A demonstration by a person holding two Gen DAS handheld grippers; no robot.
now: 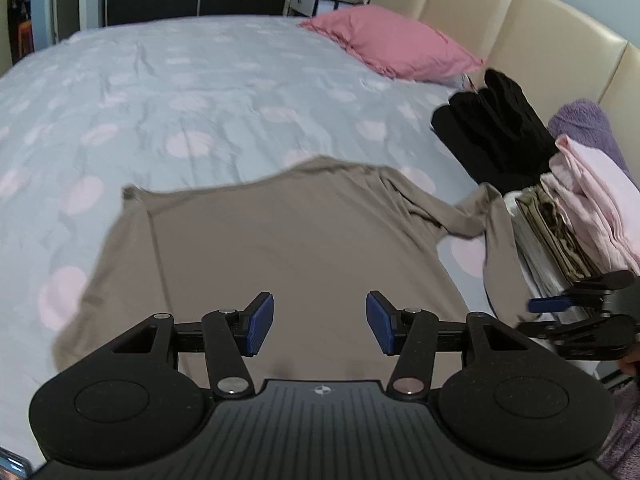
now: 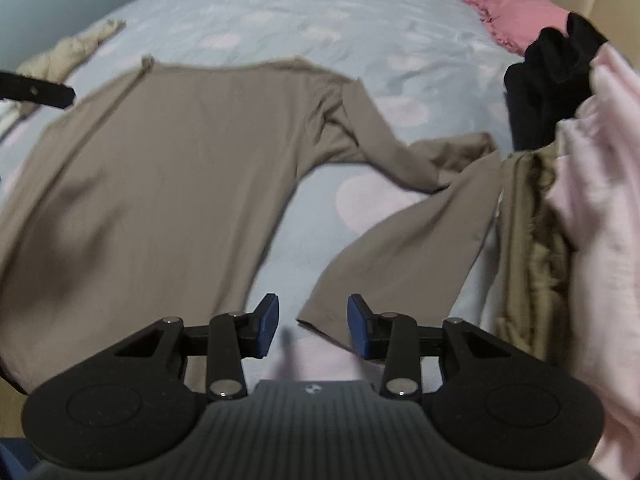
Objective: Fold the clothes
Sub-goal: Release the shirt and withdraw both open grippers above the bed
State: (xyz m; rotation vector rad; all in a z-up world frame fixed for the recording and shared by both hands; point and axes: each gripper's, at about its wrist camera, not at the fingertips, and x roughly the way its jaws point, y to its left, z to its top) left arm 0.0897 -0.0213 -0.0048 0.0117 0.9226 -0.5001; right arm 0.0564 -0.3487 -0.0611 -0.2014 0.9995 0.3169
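A taupe long-sleeved shirt (image 1: 280, 240) lies spread flat on the bed. My left gripper (image 1: 320, 320) hangs open over the shirt's near hem, its blue pads apart with nothing pinched. In the right wrist view the shirt's body (image 2: 160, 160) fills the left half, and its right sleeve (image 2: 400, 240) bends back toward me. The sleeve's cuff (image 2: 320, 318) lies on the bedspread just ahead of the gap of my right gripper (image 2: 313, 324), which is open and not pressing on it. The right gripper (image 1: 560, 304) also shows at the left wrist view's right edge.
The bedspread (image 1: 160, 80) is light blue with pink dots. At the right stands a pile of folded clothes: pink (image 1: 592, 200), olive (image 2: 524, 240) and black (image 1: 492, 132). A pink pillow (image 1: 396, 40) leans by the cream headboard (image 1: 520, 20). A crumpled beige garment (image 2: 72, 52) lies far left.
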